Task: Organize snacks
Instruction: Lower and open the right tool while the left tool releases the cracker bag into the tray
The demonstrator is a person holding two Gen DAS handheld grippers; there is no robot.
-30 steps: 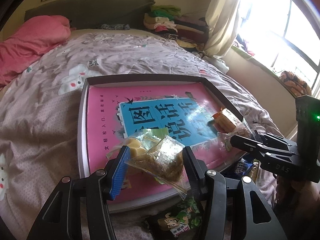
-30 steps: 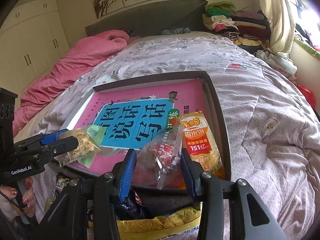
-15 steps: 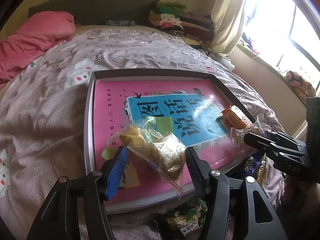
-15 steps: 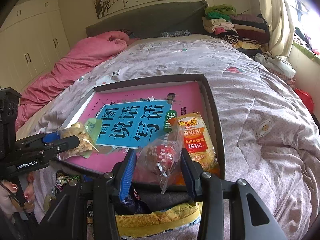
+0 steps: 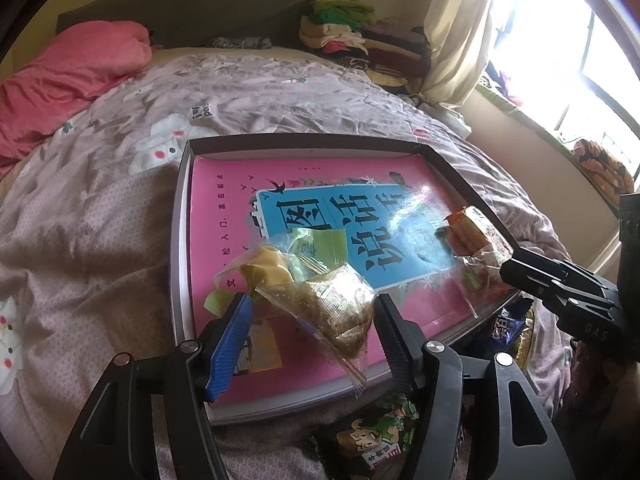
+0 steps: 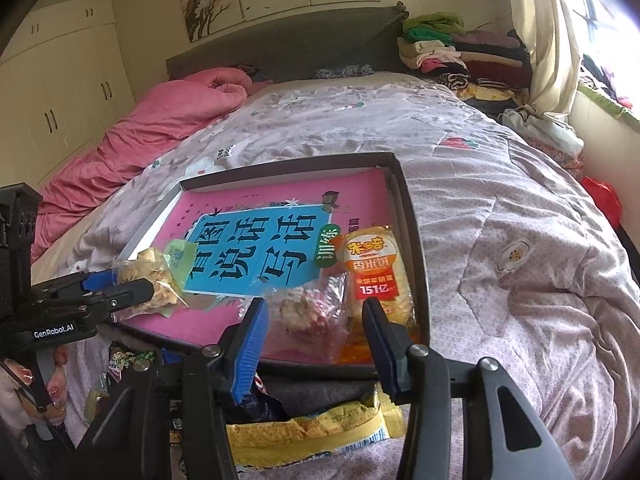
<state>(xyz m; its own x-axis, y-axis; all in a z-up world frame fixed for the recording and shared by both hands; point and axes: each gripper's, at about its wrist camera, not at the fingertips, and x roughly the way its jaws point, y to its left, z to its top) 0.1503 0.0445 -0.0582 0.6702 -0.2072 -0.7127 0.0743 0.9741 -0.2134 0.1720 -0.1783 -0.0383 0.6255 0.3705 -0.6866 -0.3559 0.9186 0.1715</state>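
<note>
Shallow dark tray [image 5: 180, 240] on a quilted bed [image 5: 100, 220], lined with a pink and blue book [image 5: 224, 216]. Left gripper [image 5: 312, 316], jaws opening, clear brown snack packet [image 5: 336, 304] between them, no longer clamped, atop a yellow-green packet [image 5: 280, 260]. Right gripper [image 6: 314, 320], jaws opening around a clear red-white packet [image 6: 304, 312] beside an orange rice-cracker bag [image 6: 374, 264]. More snack bags [image 6: 312, 432] crowd the tray's near edge

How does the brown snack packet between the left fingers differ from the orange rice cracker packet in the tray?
The brown snack packet is clear and crumpled; the orange rice cracker packet is printed and smooth. The brown one sits near the tray's left side, the orange one along its right wall. Both lie over the pink book.
</note>
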